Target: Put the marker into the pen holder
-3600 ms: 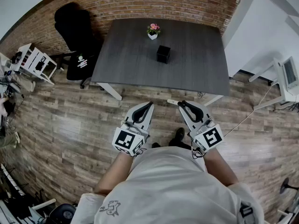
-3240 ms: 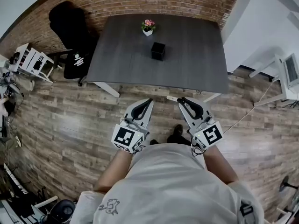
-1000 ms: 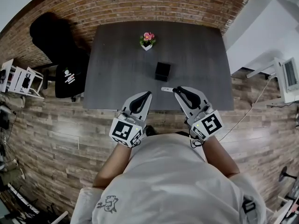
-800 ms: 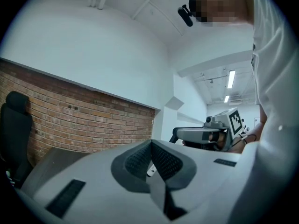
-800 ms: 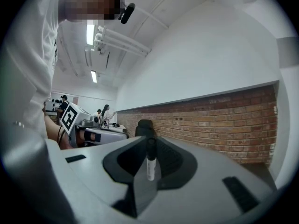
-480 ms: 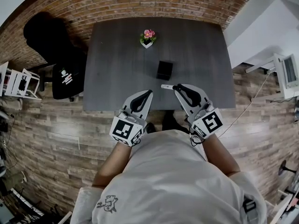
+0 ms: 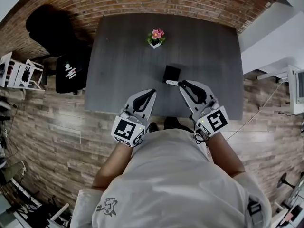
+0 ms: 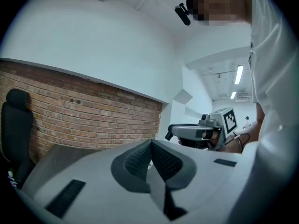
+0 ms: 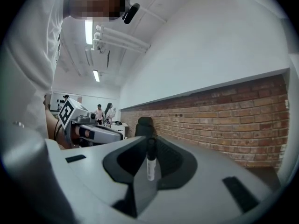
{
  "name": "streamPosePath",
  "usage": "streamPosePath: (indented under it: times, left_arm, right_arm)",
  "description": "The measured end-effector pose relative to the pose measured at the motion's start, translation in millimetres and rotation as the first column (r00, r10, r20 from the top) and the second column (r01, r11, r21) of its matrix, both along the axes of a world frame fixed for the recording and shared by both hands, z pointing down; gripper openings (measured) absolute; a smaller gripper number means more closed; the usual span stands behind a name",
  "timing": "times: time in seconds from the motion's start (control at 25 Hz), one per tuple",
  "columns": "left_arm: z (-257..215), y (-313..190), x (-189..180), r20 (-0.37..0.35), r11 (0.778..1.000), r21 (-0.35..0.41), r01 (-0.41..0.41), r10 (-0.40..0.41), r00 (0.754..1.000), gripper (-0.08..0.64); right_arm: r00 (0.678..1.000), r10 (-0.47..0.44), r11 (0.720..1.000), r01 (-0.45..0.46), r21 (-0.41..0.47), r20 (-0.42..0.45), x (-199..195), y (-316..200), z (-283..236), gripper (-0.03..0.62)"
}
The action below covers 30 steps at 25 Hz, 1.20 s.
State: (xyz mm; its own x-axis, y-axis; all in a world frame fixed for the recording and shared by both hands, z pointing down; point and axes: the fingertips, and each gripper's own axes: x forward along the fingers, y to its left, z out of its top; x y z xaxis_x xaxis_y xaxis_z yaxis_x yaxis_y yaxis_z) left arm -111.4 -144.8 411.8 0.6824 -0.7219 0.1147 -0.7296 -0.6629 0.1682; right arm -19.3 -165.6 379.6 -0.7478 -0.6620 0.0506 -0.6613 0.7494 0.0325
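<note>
The black cube pen holder stands near the middle of the dark grey table. My right gripper hovers just to its near right, shut on a white marker whose end sticks out left toward the holder. In the right gripper view the marker, white with a black cap, stands upright between the pads. My left gripper hangs over the table's near edge, jaws pressed together with nothing in them.
A small white pot of pink flowers sits at the back of the table. A black office chair stands to the table's left before the brick wall. White furniture is at the right, and a white rack at the far left.
The person has stepped up to the table. Both grippers now reach over its near edge, and the right one with the marker has come close to the pen holder.
</note>
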Motion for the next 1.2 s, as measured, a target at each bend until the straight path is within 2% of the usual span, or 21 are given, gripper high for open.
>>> streamPosePath:
  times: [0.56, 1.2]
  left_arm:
    - [50, -67, 27, 0.033, 0.99, -0.119, 0.072, -0.068, 0.997, 0.011]
    - [118, -81, 39, 0.086, 0.963, -0.243, 0.121, -0.103, 0.991, 0.011]
  right_arm:
    - [0.994, -0.088, 0.989, 0.08, -0.126, -0.059, 24, -78, 68, 0.072]
    - [0.977, -0.176, 0.947, 0.135, -0.29, -0.119, 25, -99, 164, 0.072]
